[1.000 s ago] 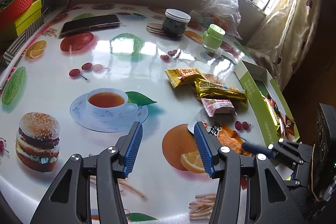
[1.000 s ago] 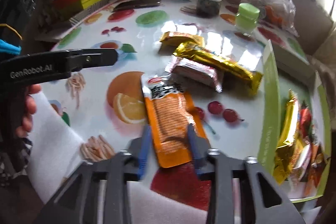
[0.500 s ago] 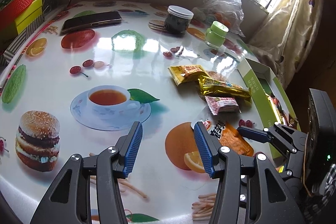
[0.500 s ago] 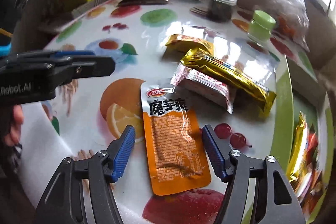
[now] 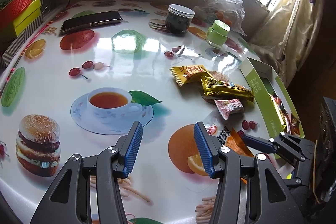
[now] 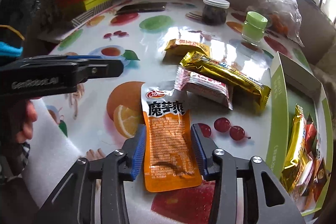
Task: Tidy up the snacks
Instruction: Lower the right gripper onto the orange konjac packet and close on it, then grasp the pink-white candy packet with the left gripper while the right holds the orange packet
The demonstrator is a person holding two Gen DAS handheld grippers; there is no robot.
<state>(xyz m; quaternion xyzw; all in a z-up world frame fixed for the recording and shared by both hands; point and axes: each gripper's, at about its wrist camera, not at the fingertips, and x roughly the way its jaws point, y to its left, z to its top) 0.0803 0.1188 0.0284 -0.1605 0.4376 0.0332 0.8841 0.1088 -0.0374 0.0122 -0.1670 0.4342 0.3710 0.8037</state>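
An orange snack pouch (image 6: 168,135) lies flat on the fruit-print table (image 5: 126,51). My right gripper (image 6: 168,148) straddles it, its jaws closing, blue pads against the pouch's two long edges. Beyond lie a pink-wrapped snack (image 6: 205,87), a gold bar (image 6: 224,75) and a yellow packet (image 6: 187,46). On the right stands a green box (image 6: 277,102) holding several snacks (image 6: 298,150). My left gripper (image 5: 168,148) hovers open over the table with nothing between its fingers. From there the pouch (image 5: 233,140) shows partly, behind my right finger.
A dark jar with a white lid (image 5: 180,18), a small green jar (image 5: 218,33), a phone (image 5: 90,21) and a plastic bag (image 5: 224,1) sit at the far side. Coloured boxes (image 5: 19,9) are stacked at the far left. A person's hand (image 6: 27,119) holds the left gripper.
The right gripper's jaws spread wide around the orange pouch, then closed in against its edges. The left gripper has stayed as it was.
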